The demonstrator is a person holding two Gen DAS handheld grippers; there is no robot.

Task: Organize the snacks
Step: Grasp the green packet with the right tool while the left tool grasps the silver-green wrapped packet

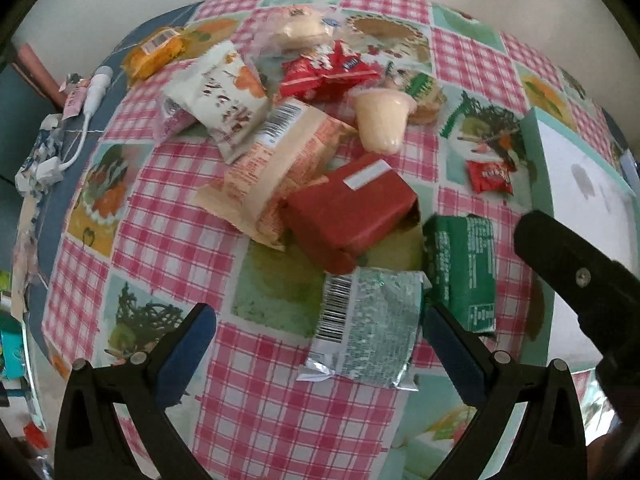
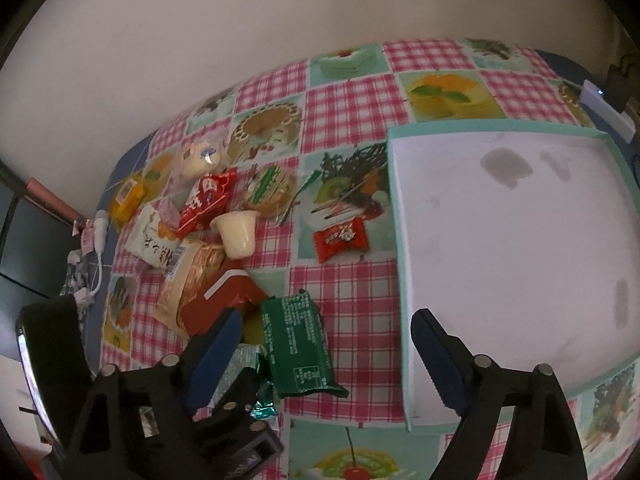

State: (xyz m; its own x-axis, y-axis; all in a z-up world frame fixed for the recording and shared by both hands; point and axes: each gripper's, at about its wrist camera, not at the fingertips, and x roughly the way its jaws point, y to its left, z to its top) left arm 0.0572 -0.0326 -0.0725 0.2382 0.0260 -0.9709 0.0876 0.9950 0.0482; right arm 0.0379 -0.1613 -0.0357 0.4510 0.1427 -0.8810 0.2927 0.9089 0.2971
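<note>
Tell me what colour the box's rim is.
Pale teal, around a white inside; the box shows best in the right wrist view.

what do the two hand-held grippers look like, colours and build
Both look alike. The left hand-held gripper has a matte black frame of triangular cut-out arms joined by round silver pivot pins, each finger faced with a dark blue pad. The right hand-held gripper has the same black frame and silver pins; its blue pads look ribbed. No cables or sleeves show.
</note>
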